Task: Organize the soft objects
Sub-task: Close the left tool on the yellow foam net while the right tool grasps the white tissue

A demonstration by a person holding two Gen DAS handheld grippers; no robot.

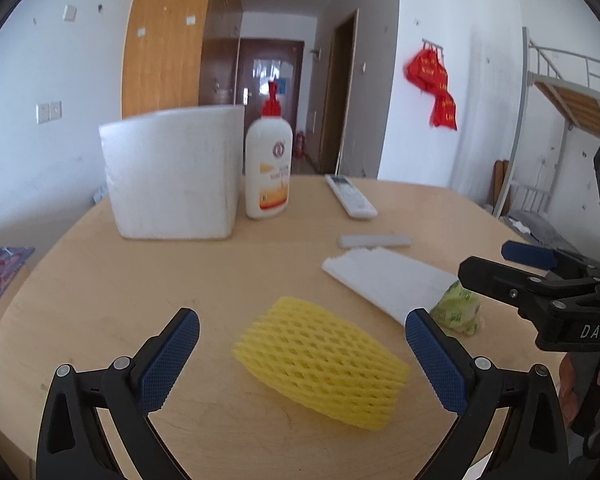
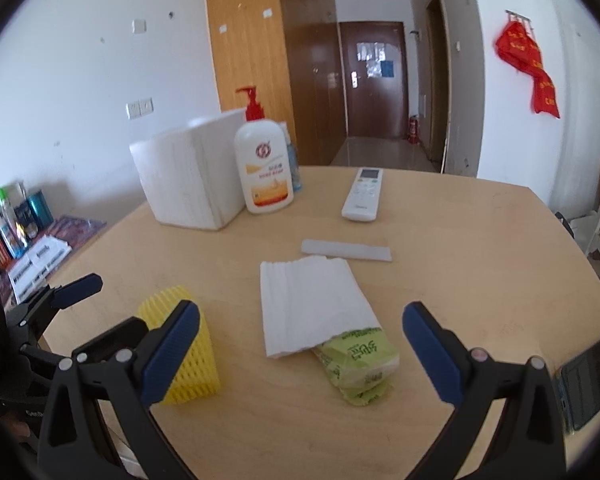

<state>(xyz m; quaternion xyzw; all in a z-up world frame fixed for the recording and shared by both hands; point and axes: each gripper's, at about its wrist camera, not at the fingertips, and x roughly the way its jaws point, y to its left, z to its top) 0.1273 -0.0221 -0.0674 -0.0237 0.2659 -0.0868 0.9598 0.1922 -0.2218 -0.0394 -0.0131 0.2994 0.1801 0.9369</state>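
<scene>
Since the yellow foam net (image 1: 320,362), the white foam sheet (image 2: 310,304) and the green packet (image 2: 358,366) all lie loose on the table (image 1: 100,280), well apart from the white box (image 1: 176,176), the sorting looks barely begun. Both the left tongs (image 1: 302,354) and the right tongs (image 2: 300,354) are spread wide and hold nothing. The net lies between the left fingers without touching them, while the sheet and packet lie between the right ones.

A dorm-style living room is showing here: a metal bunk bed (image 1: 572,92) is standing by the wall, red banners (image 2: 530,68) are hanging, a hallway is leading to a brown door (image 2: 374,80), and a lotion bottle (image 2: 265,168) is sitting on the wooden surface (image 2: 460,260)
</scene>
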